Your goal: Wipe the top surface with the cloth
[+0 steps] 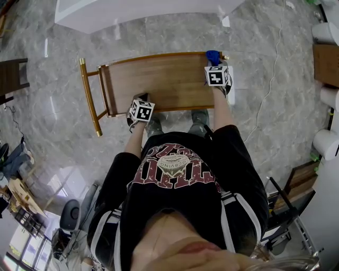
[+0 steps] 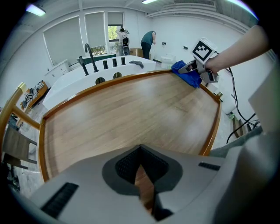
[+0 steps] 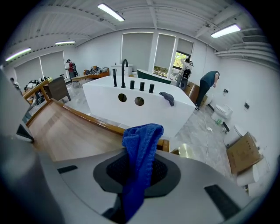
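The wooden top [image 1: 164,79] has a raised rim and brass legs. My right gripper [image 1: 214,61] is at its far right corner, shut on the blue cloth [image 1: 213,54], which hangs over the rim there. In the right gripper view the cloth [image 3: 141,148] bunches up out of the shut jaws of the right gripper [image 3: 139,164], beside the wood [image 3: 61,129]. My left gripper [image 1: 143,98] rests at the near left edge, shut with nothing in it. Seen from the left gripper [image 2: 140,151], the bare boards [image 2: 131,109] stretch to the cloth [image 2: 187,75] and the right gripper [image 2: 195,71].
A white bathtub with black taps [image 3: 135,109] stands just beyond the top, showing as a white block [image 1: 132,13] in the head view. A cable [image 1: 270,84] trails over the marble floor on the right. Cardboard boxes [image 3: 243,153] and distant people are farther off.
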